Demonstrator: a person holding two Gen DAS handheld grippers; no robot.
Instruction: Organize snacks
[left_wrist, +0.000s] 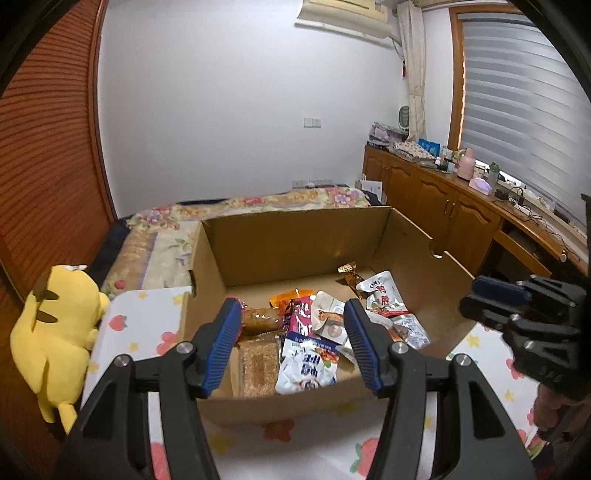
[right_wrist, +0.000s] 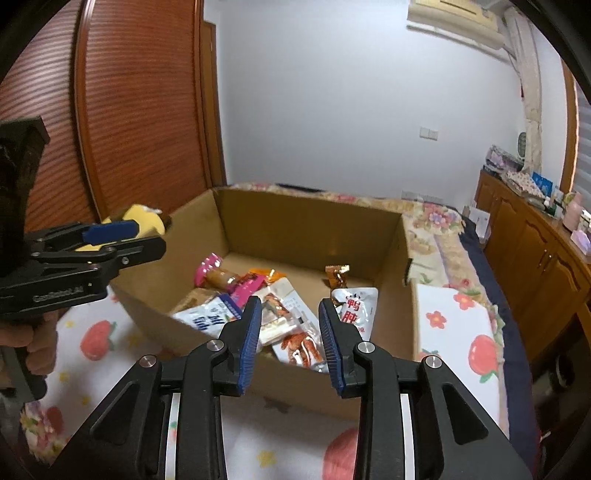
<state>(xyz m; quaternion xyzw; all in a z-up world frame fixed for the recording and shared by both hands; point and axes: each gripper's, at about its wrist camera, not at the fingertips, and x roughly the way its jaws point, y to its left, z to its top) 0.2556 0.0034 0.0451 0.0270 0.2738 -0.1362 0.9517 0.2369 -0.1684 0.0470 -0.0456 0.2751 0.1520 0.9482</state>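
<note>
Both the left gripper (left_wrist: 291, 345) and right gripper (right_wrist: 290, 341) hover empty with jaws spread over the open brown cardboard box (left_wrist: 295, 236) holding the snack packets (left_wrist: 321, 332), so I'd drop onto one packet's edge, not the pile.

Bed w/ fruit-print sheet (left_wrist: 140, 325) — cardboard box (left_wrist: 295, 236), yellow plush (left_wrist: 55, 332) on it

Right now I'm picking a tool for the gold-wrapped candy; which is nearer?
Right. The right tool hovers just short of the gold-wrapped candy; the left tool sits across the box.
</note>
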